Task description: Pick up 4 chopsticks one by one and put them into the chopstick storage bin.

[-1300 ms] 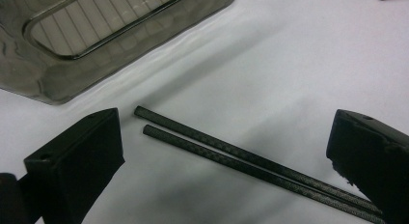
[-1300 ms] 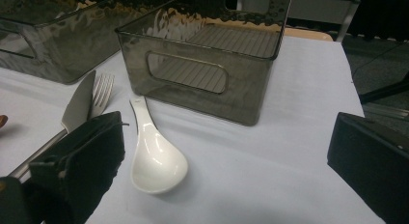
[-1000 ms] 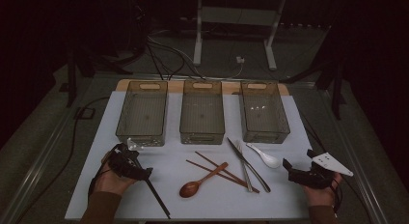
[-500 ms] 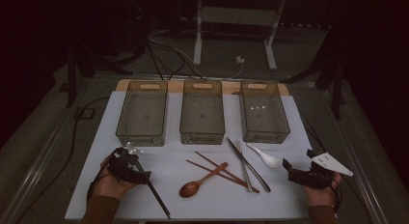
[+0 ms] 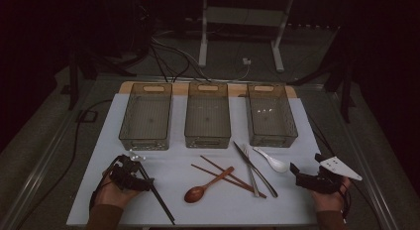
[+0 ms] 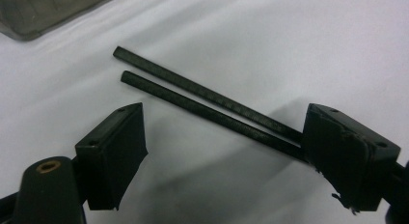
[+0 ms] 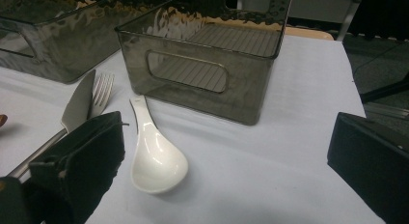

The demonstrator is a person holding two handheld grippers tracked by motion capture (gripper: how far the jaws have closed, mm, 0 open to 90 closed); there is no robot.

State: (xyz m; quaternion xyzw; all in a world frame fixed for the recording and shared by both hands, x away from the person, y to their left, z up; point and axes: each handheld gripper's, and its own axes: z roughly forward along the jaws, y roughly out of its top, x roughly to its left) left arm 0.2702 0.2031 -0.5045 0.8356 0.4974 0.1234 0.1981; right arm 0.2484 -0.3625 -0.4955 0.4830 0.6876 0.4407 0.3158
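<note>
At the seven o'clock corner of the white tabletop (image 5: 208,210), the left gripper (image 5: 141,176) hangs over a pair of black chopsticks (image 6: 202,101), slim matte rods lying side by side and running from the gripper toward five o'clock in the high view. Its blocky black fingers (image 6: 115,154) are spread to either side of the rods and have just been closing in; the far ends of the chopsticks pass behind the right-hand one, and whether it touches them I cannot tell. At four o'clock the right gripper (image 5: 297,171) rests released, its fingers wide apart, with a glossy white ceramic spoon (image 7: 155,159) just ahead on the cloth. Beside that spoon lie a steel knife (image 7: 77,108) and fork (image 7: 101,93). Behind stands a smoky translucent plastic bin (image 7: 212,64) with a ribbed floor and cut-out handle.
</note>
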